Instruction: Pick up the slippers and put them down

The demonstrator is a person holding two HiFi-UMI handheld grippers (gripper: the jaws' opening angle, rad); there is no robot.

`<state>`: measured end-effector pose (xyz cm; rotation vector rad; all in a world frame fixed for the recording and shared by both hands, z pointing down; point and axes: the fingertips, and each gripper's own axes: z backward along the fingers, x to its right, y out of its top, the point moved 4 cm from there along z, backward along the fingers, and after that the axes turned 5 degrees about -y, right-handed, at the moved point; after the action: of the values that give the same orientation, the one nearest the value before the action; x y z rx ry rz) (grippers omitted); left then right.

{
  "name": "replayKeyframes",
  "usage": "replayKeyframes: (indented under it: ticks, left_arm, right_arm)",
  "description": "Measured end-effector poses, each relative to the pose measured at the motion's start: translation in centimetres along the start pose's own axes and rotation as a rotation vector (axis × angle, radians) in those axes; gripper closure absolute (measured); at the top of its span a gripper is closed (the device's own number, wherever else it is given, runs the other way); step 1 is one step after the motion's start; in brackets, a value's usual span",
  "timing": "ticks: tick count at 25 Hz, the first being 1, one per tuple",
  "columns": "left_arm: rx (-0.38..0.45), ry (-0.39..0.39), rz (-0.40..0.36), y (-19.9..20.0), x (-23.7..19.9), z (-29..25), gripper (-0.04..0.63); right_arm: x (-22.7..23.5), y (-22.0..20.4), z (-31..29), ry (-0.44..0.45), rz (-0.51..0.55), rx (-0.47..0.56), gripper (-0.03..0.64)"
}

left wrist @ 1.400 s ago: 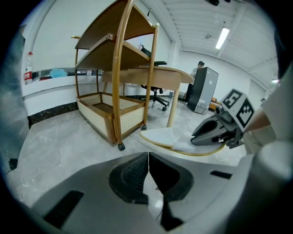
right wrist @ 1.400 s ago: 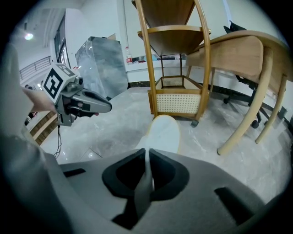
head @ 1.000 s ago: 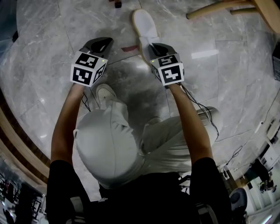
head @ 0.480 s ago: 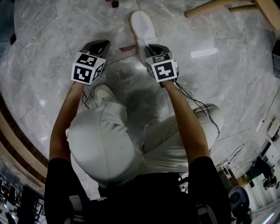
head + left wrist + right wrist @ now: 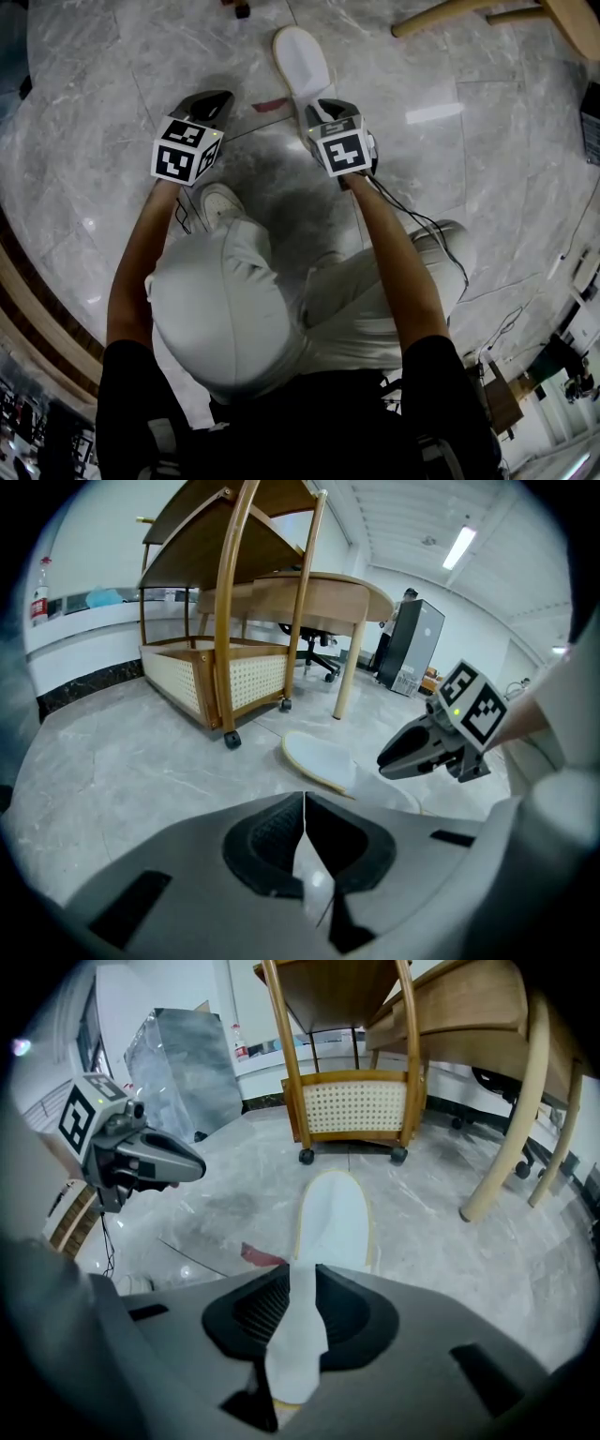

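My head view looks steeply down from above the person onto the floor, with both grippers close below it. The left gripper view sits low and looks across the floor to the cart and table. The right gripper view faces the same cart, along jaws that have just been opening, slipper between them. All three share the slipper, and each gripper view catches the other gripper.

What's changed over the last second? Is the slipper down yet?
The right claw sank toward the marble floor with the white slipper, and its jaws have just been opening. The slipper's near end is still between them, and its far end looks to be resting on the floor. The left claw stayed shut and empty.
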<state>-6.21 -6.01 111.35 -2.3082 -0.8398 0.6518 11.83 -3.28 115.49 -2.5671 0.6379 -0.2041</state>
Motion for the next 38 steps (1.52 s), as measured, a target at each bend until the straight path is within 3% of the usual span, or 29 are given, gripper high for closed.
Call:
replayKeyframes:
  ticks: [7, 14, 20, 27, 38]
  left_arm:
    - [0.023, 0.001, -0.012, 1.0, -0.2, 0.8, 0.589]
    - [0.025, -0.006, -0.015, 3.0, 0.1, 2.4, 0.589]
    - [-0.001, -0.019, -0.010, 5.7, 1.5, 4.7, 0.589]
    - [-0.050, 0.015, -0.028, 10.8, 3.1, 11.8, 0.589]
    - [-0.010, 0.023, 0.034, 22.1, 8.2, 23.5, 0.589]
  right_arm:
    - [0.8, 0.8, 1.0, 0.008, -0.027, 0.024, 0.526]
    - [1.3, 2.5, 3.3, -0.005, -0.041, 0.053, 0.597]
    - [1.4, 3.6, 7.0, 0.020, -0.087, 0.044, 0.617]
    - [0.6, 6.9, 15.0, 0.030, -0.114, 0.037, 0.617]
    - [0.3, 15.3, 31.4, 0.062, -0.116, 0.091, 0.617]
